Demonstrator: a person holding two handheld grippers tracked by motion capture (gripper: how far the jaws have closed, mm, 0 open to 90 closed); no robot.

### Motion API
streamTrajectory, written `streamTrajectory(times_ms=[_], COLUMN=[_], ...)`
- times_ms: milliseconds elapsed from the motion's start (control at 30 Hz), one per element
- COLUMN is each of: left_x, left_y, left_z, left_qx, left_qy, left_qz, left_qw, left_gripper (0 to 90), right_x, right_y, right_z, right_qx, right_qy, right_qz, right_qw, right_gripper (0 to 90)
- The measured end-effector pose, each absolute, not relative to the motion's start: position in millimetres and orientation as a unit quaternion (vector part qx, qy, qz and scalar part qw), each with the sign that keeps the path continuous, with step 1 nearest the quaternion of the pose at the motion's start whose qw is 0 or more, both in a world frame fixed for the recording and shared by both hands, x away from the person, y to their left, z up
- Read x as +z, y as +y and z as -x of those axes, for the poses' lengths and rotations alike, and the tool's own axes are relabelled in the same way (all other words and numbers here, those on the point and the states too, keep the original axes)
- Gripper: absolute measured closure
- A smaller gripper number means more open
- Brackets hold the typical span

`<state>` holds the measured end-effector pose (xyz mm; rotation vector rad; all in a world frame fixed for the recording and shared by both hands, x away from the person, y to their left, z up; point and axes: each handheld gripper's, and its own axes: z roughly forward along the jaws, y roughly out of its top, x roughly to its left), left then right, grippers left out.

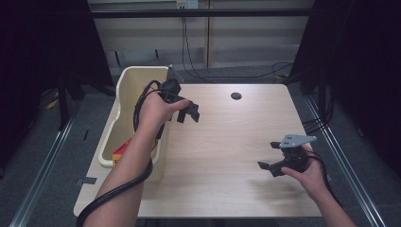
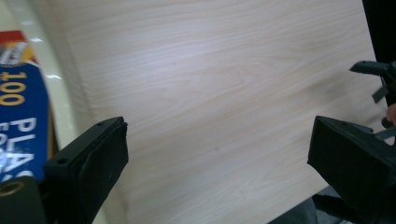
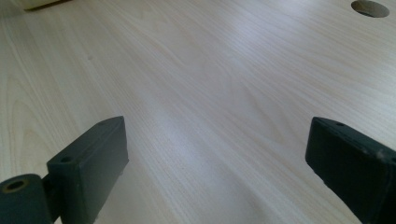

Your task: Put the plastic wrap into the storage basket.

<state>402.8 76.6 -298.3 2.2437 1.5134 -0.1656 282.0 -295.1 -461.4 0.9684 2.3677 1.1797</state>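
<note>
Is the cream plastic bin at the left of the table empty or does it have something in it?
Not empty: the cream plastic bin holds a red, yellow and blue printed package near its front end.

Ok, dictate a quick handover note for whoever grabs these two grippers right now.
Left gripper: open, holding nothing, raised beside the cream bin at the table's left edge.
Right gripper: open, holding nothing, over the table near its right front.
Things: a red, yellow and blue package lies in the bin; its print is only partly readable.
Done: nothing I can confirm; the fingers of both grippers are apart with nothing between them.
Left: probably something with the package in the bin; judge that yourself.
</note>
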Motion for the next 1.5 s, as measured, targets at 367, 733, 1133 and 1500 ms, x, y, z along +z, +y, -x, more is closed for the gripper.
streamTrajectory(times_ms=[367, 733, 1133, 1500], left_x=[-311, -328, -354, -373], left_y=[57, 40, 30, 30], left_z=[-400, -398, -395, -393], left_qx=[-0.07, -0.077, -0.088, -0.079], left_qy=[0.522, 0.512, 0.508, 0.511], left_qz=[-0.819, -0.823, -0.824, -0.822], left_qw=[0.228, 0.236, 0.235, 0.238], left_gripper=[4.7, 5.7, 6.2, 6.1], right_x=[-462, -463, -463, -464], right_y=[-293, -293, -293, -292], right_z=[-282, -283, -283, -283], right_qx=[0.408, 0.409, 0.408, 0.405], right_qy=[0.833, 0.833, 0.833, 0.835], right_qz=[-0.338, -0.338, -0.336, -0.337], right_qw=[0.162, 0.159, 0.163, 0.16], right_gripper=[5.6, 5.5, 5.4, 5.4])
